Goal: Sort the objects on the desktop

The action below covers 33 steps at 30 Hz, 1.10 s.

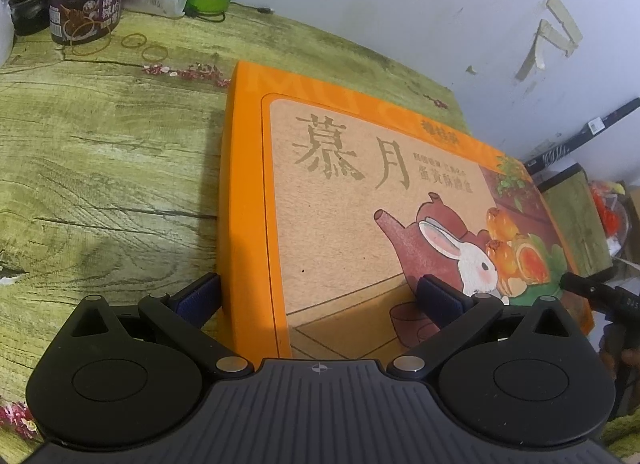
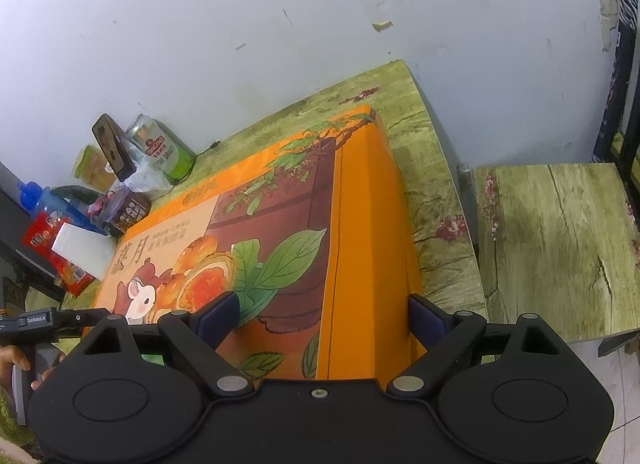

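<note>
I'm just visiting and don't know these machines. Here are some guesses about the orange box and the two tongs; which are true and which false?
1. Both tongs straddle edges of the orange gift box. True: the left tongs straddle its left edge, the right tongs its right edge.
2. The box lid shows a white rabbit beside a teapot. True.
3. The green beer can stands on top of the box. False: it stands on the table behind the box, near the wall.
4. The box lid is open. False: it is shut.
5. Rubber bands lie on the table by a purple-lidded tub. True.
</note>
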### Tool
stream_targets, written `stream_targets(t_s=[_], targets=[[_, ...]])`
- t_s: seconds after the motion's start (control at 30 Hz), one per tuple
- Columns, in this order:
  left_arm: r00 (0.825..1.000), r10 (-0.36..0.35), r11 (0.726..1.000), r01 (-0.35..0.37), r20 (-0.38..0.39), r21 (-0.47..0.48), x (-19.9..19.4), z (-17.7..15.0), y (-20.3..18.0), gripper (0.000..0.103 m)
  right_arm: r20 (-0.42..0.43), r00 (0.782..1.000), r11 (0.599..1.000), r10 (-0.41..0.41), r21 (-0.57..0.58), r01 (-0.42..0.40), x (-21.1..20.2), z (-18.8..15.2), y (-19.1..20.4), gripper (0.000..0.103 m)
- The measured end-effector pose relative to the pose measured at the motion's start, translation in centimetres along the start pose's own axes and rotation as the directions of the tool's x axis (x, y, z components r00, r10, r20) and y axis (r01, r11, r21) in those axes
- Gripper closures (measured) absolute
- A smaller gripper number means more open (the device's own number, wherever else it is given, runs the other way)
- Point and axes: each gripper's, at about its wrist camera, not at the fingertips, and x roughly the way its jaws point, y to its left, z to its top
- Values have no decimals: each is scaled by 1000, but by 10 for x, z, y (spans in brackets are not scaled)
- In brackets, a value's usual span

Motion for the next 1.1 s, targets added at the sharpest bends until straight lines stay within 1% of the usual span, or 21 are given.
stream_targets(t_s=[0.43, 1.1], targets=[[1000, 9, 1000, -9, -4, 5, 3, -3, -1, 0, -34, 999, 1000, 7, -2, -7, 7, 1, -6, 14], [999, 34, 999, -34, -14, 18, 11, -6, -2, 0, -68, 998, 1000, -13, -24, 12, 16, 0, -9, 14]])
